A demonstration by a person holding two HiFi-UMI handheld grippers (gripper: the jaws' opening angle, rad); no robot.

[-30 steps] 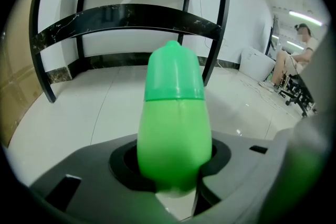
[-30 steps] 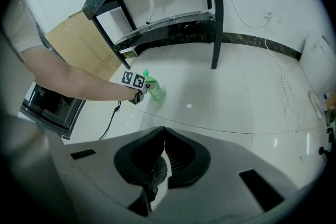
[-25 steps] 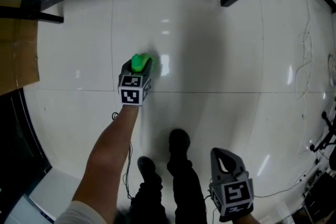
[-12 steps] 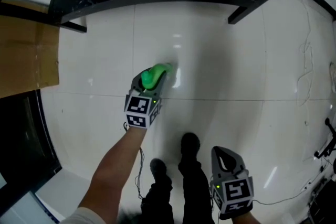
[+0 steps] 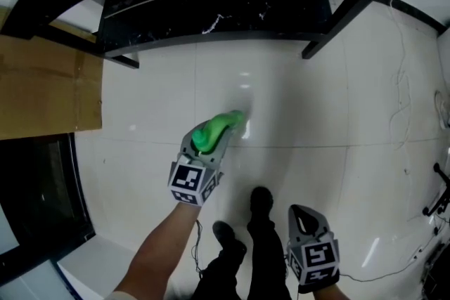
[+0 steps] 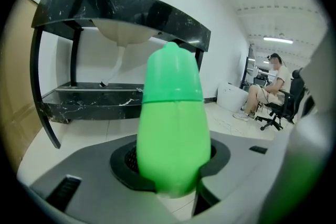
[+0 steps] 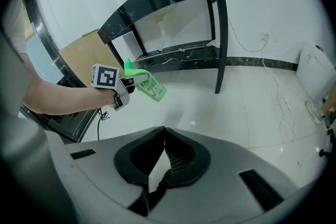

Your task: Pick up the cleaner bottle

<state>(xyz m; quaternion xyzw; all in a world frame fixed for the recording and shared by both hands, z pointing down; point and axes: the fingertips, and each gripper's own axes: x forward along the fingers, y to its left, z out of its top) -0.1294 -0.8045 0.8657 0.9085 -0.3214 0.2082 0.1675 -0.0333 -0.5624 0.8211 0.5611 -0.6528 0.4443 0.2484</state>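
Cleaner bottle [image 6: 172,128], smooth green rounded plastic, clamped in left hand-held gripper [image 5: 209,138]; right hand-held gripper [image 7: 163,149] closed, empty.

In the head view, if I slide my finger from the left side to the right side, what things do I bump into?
cardboard sheet → green cleaner bottle → right gripper → thin cable on the floor
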